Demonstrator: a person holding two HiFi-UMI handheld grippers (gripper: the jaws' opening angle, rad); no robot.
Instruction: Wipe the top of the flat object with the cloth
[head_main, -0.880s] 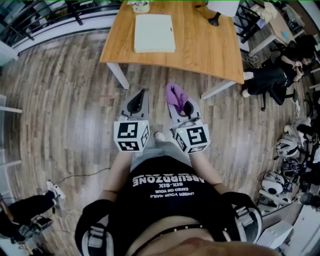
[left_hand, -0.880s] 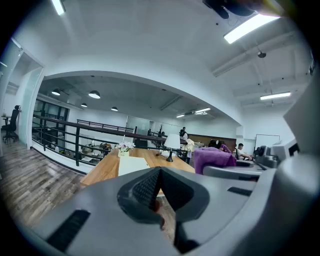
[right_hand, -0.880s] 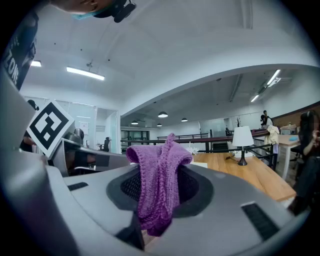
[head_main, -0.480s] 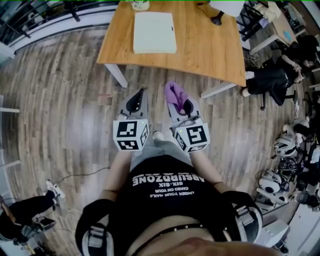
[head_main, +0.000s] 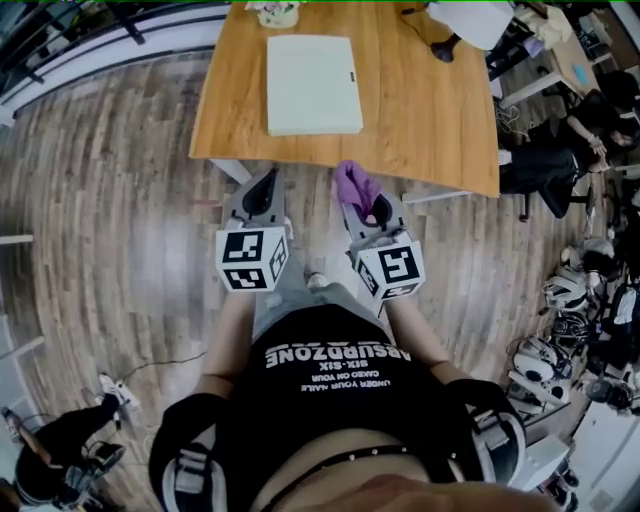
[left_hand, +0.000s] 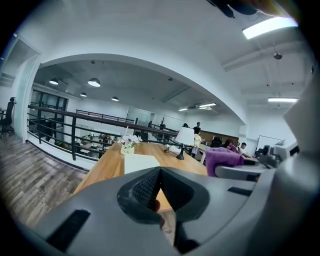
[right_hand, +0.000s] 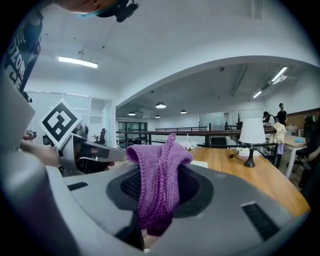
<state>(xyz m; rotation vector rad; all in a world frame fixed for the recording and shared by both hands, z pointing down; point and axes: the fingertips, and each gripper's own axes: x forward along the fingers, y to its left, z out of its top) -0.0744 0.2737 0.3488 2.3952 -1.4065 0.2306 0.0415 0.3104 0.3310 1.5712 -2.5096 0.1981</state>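
Both tongs level at the desk's near edge, cloth in your right pair.
Your left tongs (head_main: 270, 176) are clenched with nothing between them. Your right tongs (head_main: 356, 194) are clamped on the purple knitted cloth (right_hand: 159, 175), which bunches above the tips and hangs down in front of them. The two pairs sit side by side, apart, tips over the near edge of the wooden desk (head_main: 430, 110). The flat white object (head_main: 312, 70) lies on the desk ahead of the tongs, nearer your left pair's line, well apart from both tips and from the cloth. Beyond it stands a small flower pot (head_main: 275, 12); a white-shaded lamp (right_hand: 251, 132) stands ahead and right of your right tongs.
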